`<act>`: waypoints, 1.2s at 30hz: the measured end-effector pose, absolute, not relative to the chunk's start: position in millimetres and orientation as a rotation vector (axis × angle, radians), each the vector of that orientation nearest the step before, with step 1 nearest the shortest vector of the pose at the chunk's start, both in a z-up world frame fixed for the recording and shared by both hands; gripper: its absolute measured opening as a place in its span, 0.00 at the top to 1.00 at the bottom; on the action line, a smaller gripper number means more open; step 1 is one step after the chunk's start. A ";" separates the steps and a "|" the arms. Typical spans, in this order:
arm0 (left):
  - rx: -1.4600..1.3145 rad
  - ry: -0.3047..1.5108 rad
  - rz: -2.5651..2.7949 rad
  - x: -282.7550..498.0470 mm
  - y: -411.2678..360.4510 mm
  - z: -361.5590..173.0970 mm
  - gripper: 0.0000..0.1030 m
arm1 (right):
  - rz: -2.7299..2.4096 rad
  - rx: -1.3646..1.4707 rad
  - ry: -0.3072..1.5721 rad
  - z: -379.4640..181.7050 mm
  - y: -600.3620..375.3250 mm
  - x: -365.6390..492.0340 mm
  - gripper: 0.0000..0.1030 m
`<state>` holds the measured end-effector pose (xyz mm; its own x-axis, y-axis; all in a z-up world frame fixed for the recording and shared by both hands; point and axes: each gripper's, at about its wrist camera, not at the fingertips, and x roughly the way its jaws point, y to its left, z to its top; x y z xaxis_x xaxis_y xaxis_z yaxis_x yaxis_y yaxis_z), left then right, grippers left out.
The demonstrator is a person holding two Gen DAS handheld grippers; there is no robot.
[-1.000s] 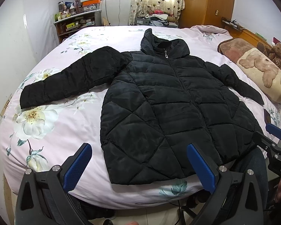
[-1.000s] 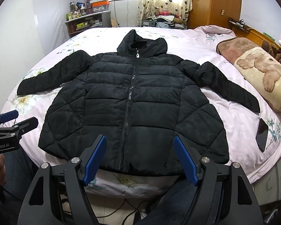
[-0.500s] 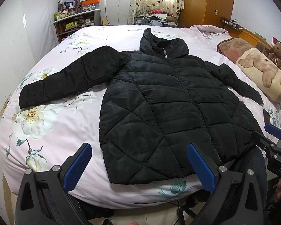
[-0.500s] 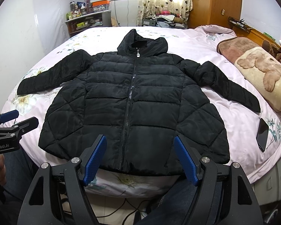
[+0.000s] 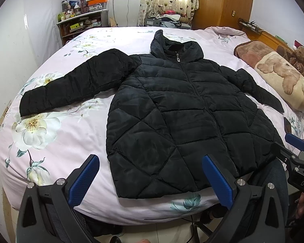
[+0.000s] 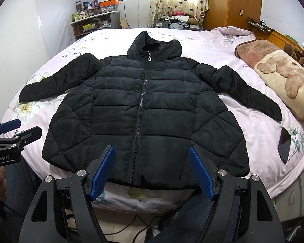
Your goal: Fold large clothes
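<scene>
Hovering both tools before black quilted puffer jacket (image 6: 143, 109) | left gripper (image 5: 150, 174) and right gripper (image 6: 152, 168) spread apart, empty | I pinch each sleeve near its cuff, fold inward flat.

Bare pink floral bedsheet (image 6: 56, 64) lies open along the bed's left edge and far edge. At the right edge, a flat black phone (image 6: 284, 144) and brown bear-print pillow (image 6: 281, 75) block passage.

The black quilted jacket (image 6: 146, 109) lies flat and face up, zipped shut, straight ahead of the right tool (image 6: 152, 172), hem nearest it, hood farthest, both sleeves spread outward.
</scene>
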<state>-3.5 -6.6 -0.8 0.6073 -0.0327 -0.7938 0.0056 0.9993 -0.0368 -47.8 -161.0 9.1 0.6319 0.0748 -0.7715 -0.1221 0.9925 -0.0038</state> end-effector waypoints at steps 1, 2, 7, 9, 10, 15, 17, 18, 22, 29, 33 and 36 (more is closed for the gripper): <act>-0.032 0.918 -0.022 -3.3 -6.0 -0.9 0.00 | 0.112 -0.057 0.880 9.4 -161.4 -47.7 0.28; -0.032 0.917 -0.022 -3.4 -6.1 -0.9 0.00 | 0.112 -0.057 0.880 9.4 -161.3 -47.7 0.28; -0.033 0.918 -0.021 -3.3 -5.9 -1.0 0.00 | 0.113 -0.058 0.881 9.7 -161.4 -47.9 0.28; -0.033 0.918 -0.022 -3.5 -6.4 -0.9 0.00 | 0.113 -0.056 0.881 9.7 -161.7 -47.7 0.28; -0.033 0.919 -0.022 -3.6 -6.5 -0.9 0.00 | 0.112 -0.057 0.881 10.0 -162.0 -47.7 0.28; -0.034 0.919 -0.022 -3.3 -5.7 -1.1 0.00 | 0.113 -0.057 0.881 9.9 -161.9 -47.6 0.28; -0.034 0.920 -0.022 -3.8 -6.7 -1.3 0.00 | 0.113 -0.057 0.881 10.2 -162.4 -47.5 0.28; -0.034 0.921 -0.023 -4.5 -7.9 -1.4 0.00 | 0.114 -0.057 0.881 9.7 -162.1 -47.5 0.28; -0.037 0.927 -0.030 -5.8 -11.6 -3.2 0.00 | 0.115 -0.056 0.884 9.3 -160.9 -47.3 0.28; -0.040 0.945 -0.036 -0.7 -8.9 -6.9 0.00 | 0.115 -0.054 0.889 6.5 -161.6 -43.5 0.28; -0.039 0.949 -0.031 5.0 -4.5 -9.4 0.00 | 0.117 -0.052 0.896 5.0 -163.7 -38.3 0.28; -0.034 0.958 -0.023 12.2 -1.1 -12.8 0.00 | 0.124 -0.046 0.900 3.5 -164.9 -33.0 0.28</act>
